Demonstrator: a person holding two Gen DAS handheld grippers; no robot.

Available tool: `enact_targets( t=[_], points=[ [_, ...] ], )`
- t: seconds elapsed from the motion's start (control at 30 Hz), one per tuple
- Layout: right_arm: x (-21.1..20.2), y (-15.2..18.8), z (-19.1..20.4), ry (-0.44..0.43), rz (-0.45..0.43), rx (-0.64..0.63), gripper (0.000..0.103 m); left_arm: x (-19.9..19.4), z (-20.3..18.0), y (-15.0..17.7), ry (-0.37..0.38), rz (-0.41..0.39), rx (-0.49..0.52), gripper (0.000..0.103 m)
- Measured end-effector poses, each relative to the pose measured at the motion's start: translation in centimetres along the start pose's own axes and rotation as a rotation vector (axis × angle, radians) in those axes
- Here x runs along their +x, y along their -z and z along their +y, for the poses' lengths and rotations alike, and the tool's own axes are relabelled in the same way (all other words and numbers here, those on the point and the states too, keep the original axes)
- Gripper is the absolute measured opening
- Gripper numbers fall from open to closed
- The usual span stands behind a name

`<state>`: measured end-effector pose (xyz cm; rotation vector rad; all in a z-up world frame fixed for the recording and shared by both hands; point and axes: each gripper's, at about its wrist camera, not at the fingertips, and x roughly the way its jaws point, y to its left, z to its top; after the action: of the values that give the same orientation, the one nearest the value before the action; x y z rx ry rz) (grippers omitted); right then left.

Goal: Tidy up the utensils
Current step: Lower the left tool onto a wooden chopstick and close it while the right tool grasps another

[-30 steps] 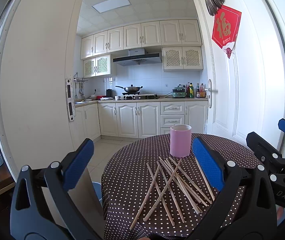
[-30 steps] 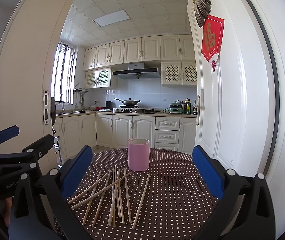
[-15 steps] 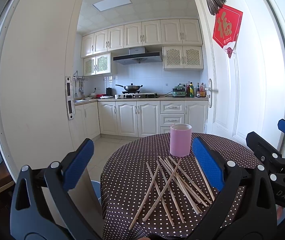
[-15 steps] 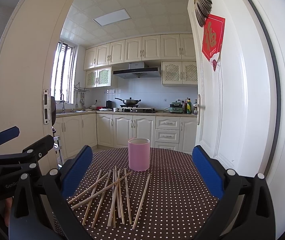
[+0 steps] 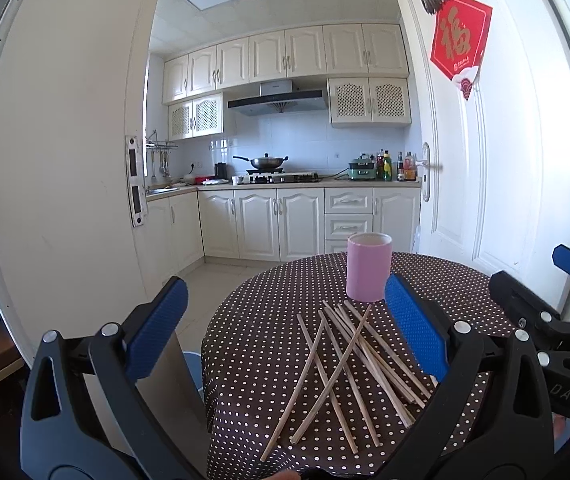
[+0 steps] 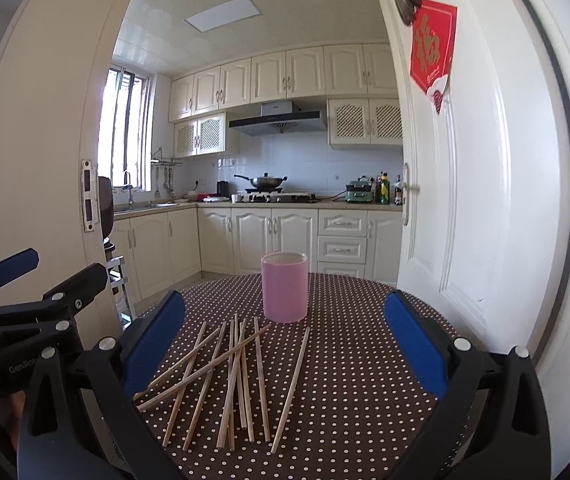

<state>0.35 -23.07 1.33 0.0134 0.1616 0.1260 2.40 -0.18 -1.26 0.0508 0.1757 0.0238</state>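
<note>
you're holding both grippers, left and right, wide apart and empty. thin wooden chopsticks are lying crisscrossed before an upright pink cup.

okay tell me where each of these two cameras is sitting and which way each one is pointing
Left wrist: on the left gripper, facing the kitchen over the chopsticks; own open fingers show, right gripper at the right edge.
Right wrist: on the right gripper, same heading; own open fingers show, left gripper at left.
Shared: pink cup, chopsticks, dotted table, kitchen.

Pink cup, brown white-dotted tablecloth, blue fingers.
</note>
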Motion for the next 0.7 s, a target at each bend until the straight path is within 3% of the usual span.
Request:
enact_targets(
  t=[0.13,0.3,0.43,0.5,0.6,0.7],
  points=[
    [1.4,0.1,0.3,-0.023,0.028,-0.032,0.096,1.6,0.2,0.1,0.017,0.041,0.014,0.097],
    [4.0,-0.1,0.1,-0.004,0.086,-0.064,0.096,6.1,1.2,0.3,0.104,0.185,0.023,0.097],
    [7.9,0.0,-1.2,-0.030,0.224,-0.029,0.096,10.3,1.7,1.2,0.157,0.321,0.040,0.097],
    [10.1,0.1,-1.8,-0.043,0.295,-0.018,0.096,13.2,1.3,2.0,0.180,0.434,0.088,0.097],
    [12.8,0.8,-2.5,-0.034,0.401,-0.001,0.093,15.9,0.6,2.8,0.215,0.502,0.132,0.092],
    [15.6,1.6,-3.3,-0.059,0.503,0.040,0.079,18.9,0.1,3.6,0.268,0.608,0.111,0.081]
  ],
)
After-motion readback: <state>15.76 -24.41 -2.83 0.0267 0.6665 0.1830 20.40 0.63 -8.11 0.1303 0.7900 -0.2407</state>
